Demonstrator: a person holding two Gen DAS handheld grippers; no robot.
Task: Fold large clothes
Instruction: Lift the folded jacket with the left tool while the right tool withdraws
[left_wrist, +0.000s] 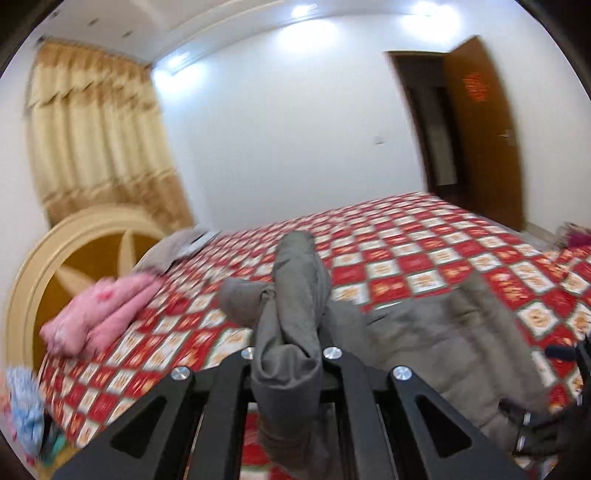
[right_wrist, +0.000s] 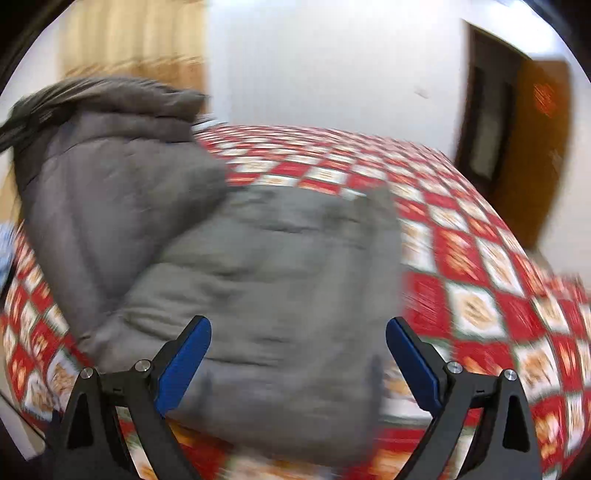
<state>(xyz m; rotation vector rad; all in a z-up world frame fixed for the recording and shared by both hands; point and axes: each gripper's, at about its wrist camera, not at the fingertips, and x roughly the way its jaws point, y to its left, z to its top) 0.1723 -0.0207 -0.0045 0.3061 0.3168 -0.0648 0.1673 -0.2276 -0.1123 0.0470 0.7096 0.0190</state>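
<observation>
- Padding: grey quilted coat (right_wrist: 266, 266), soft and puffy, lies on checked bedspread (right_wrist: 480, 295).
- Left gripper (left_wrist: 291, 354) pinches a bunched coat fold.
- Right gripper (right_wrist: 298, 354) spread wide, coat ahead, untouched.

We see white wall (left_wrist: 295, 129), ceiling lights (left_wrist: 303, 11) bright above — golden curtain (left_wrist: 96, 140) at left. Brown door (left_wrist: 480, 129) stands open at right. Bed (left_wrist: 406, 240) with red-white checkered cover, cream round headboard (left_wrist: 74, 251) behind it.

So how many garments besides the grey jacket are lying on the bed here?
2 clear ones: a pink garment near the headboard side, and a grey piece beyond it. Blurred bundles at the edges may be more.
</observation>
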